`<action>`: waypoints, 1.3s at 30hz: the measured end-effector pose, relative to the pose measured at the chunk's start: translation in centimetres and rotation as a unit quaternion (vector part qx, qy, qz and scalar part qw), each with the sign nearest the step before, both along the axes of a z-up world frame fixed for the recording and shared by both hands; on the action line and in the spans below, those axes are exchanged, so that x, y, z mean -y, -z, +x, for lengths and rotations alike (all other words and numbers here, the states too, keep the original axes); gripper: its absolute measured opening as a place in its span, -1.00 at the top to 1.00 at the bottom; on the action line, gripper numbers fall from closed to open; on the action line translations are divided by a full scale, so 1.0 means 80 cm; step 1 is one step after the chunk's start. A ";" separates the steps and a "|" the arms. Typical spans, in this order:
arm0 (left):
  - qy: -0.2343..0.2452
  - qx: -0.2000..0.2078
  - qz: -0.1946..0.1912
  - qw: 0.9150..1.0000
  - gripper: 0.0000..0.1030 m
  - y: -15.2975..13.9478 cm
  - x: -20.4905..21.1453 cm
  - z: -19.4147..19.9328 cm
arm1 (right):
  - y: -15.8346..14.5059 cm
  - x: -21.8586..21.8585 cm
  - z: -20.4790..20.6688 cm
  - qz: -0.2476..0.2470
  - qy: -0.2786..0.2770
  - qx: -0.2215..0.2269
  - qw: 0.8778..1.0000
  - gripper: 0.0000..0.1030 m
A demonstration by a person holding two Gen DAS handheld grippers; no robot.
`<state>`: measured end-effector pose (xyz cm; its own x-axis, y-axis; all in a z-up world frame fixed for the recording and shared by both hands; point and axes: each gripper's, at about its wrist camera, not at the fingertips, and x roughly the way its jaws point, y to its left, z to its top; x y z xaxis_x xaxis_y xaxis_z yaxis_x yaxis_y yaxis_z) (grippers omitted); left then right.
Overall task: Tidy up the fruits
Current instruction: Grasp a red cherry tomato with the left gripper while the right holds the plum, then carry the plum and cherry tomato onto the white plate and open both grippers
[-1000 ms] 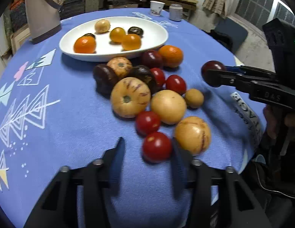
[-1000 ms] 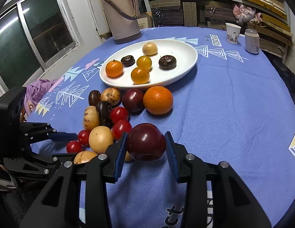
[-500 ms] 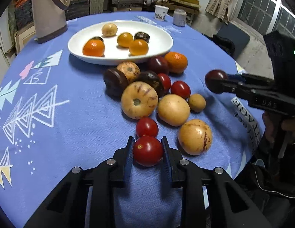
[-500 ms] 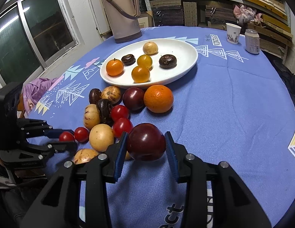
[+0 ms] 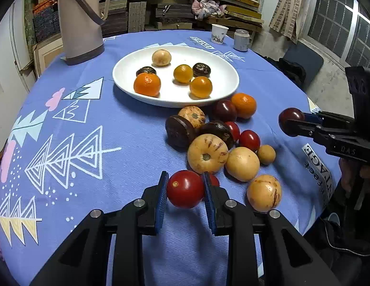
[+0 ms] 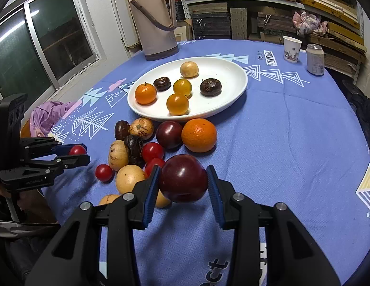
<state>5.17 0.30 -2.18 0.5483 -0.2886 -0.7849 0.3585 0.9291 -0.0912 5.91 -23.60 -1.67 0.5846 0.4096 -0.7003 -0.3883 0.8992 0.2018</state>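
Left gripper (image 5: pixel 185 189) now clamped on red tomato (image 5: pixel 185 189), apparently lifted (a second ago unclosed), right gripper (image 6: pixel 183 181) still gripping plum (image 6: pixel 183 178).

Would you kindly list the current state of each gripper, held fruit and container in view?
Left gripper: shut on red tomato, lifted.
Right gripper: shut on dark plum, off the cloth.
White plate: holds six fruits.
Paper cup: upright.
Can: upright.
Thermos: upright, lid on.

The tabletop (image 5: pixel 137 250), wearing a blue cloth, is carrying a white plate (image 5: pixel 223 71), a thermos (image 5: pixel 80 21), a cup (image 5: pixel 218 33), a can (image 5: pixel 241 40) and loose fruit (image 5: pixel 242 163).
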 end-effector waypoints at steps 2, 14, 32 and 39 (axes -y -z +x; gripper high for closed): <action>-0.002 0.003 -0.003 1.000 0.45 -0.003 -0.002 0.001 | -0.001 0.000 0.000 0.000 0.000 0.001 1.000 0.25; -0.007 0.043 0.018 0.999 0.45 -0.050 0.009 0.063 | -0.040 -0.014 0.042 -0.015 -0.010 0.041 0.999 0.25; -0.041 0.017 0.005 0.999 0.44 -0.042 0.039 0.226 | -0.021 -0.037 0.184 -0.048 -0.005 0.011 0.999 0.25; -0.045 0.000 0.014 0.999 0.44 -0.022 0.047 0.254 | 0.001 -0.036 0.214 -0.050 0.006 -0.010 0.999 0.25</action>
<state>25.47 -3.49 -0.38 0.5708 -0.2166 -0.7920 0.2731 0.9597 -0.0657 23.05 -20.68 -1.78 0.5752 0.3301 -0.7485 -0.3738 0.9199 0.1185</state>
